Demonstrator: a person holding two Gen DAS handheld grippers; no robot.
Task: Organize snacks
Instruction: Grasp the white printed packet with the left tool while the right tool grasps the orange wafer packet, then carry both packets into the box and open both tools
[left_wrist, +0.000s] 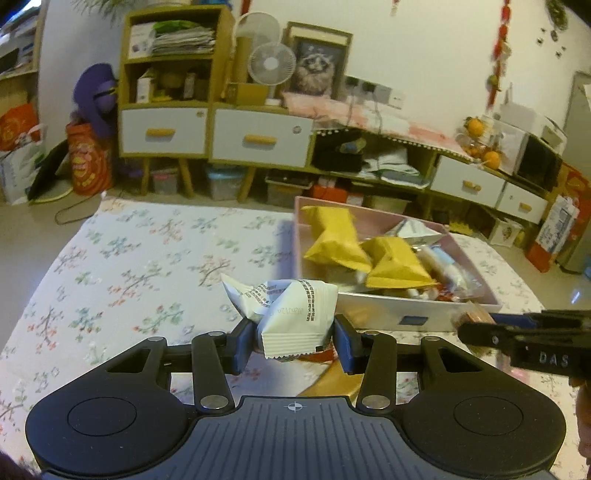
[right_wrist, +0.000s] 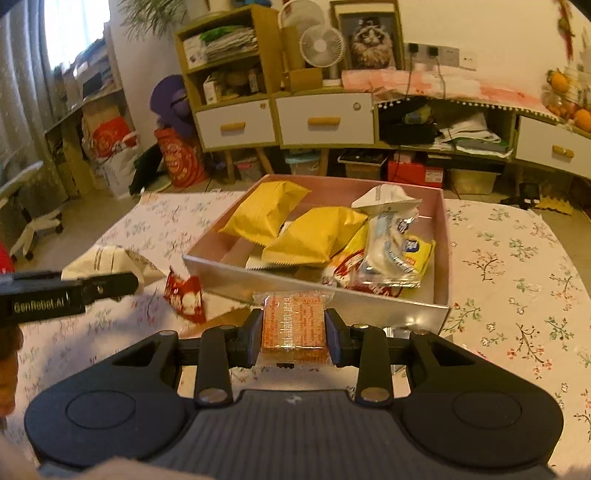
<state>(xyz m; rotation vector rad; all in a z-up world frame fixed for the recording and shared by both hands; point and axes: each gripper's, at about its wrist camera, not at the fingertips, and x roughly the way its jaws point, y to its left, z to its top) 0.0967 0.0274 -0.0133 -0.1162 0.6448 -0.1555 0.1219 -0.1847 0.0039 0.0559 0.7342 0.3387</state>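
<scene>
Snacks are in both of my claws, so I judge this to be the carrying step, with each packet lifted and on its way to the box. My left claw (left_wrist: 294, 341) is closed on a white packet (left_wrist: 295, 314) printed with black text, pinched at its lower end, the crumpled top standing free above the floral surface (left_wrist: 140, 266). My right claw (right_wrist: 294, 338) is clamped on a small orange cracker packet (right_wrist: 294, 321), held upright just in front of the near wall of the pink box (right_wrist: 441, 236).

The box already holds two yellow bags (right_wrist: 314, 234), a white wrapper and a few smaller packs heaped toward its right side. One red packet (right_wrist: 186, 297) sits outside the box, near its left corner; I cannot tell whether it rests on the surface or is falling, as it is blurred.

Next, I think each claw must rise over the near wall, find a bare patch inside, probably the front left part, and only then let go. The right one is closer, so it likely goes first.
</scene>
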